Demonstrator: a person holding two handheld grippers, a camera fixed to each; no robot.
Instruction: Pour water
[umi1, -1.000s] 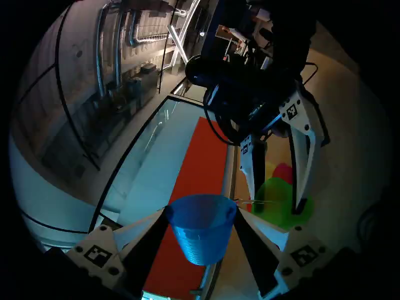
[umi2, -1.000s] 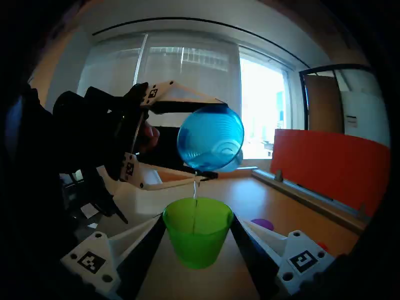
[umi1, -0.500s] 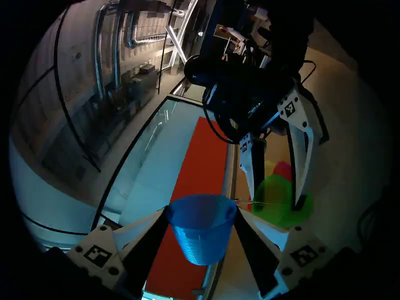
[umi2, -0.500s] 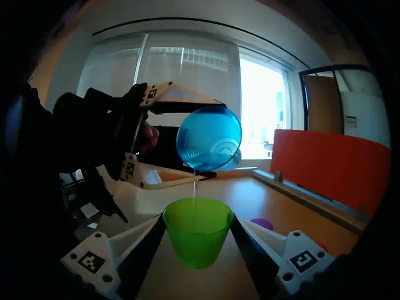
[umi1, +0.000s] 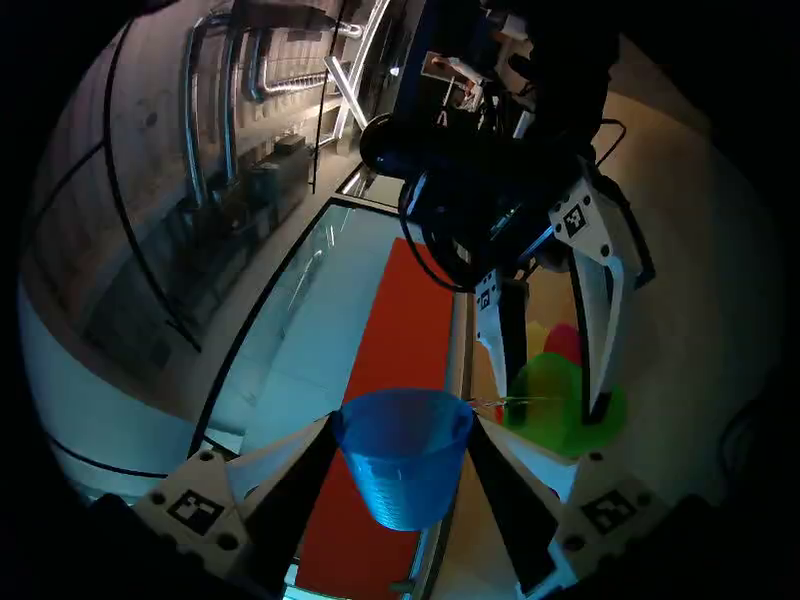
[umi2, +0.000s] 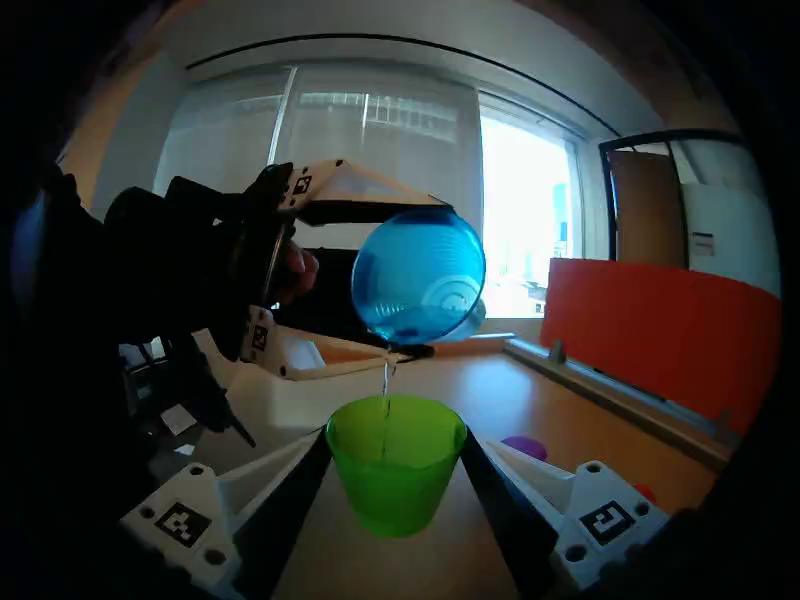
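Above right gripper (umi2: 397, 445), clamped on green cup (umi2: 396, 485); tipped blue cup (umi2: 418, 276) clamped in left gripper (umi1: 402, 432)

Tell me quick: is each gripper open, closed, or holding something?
The left gripper is closed on the tipped blue cup.
The right gripper is closed on the upright green cup.

Blue cup (umi2: 418, 276) tipped (trickling), green cup (umi2: 396, 476) upright

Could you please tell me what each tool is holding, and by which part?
The left tool grips the tilted blue cup by its side walls below the rim; the right tool grips the green cup the same way.
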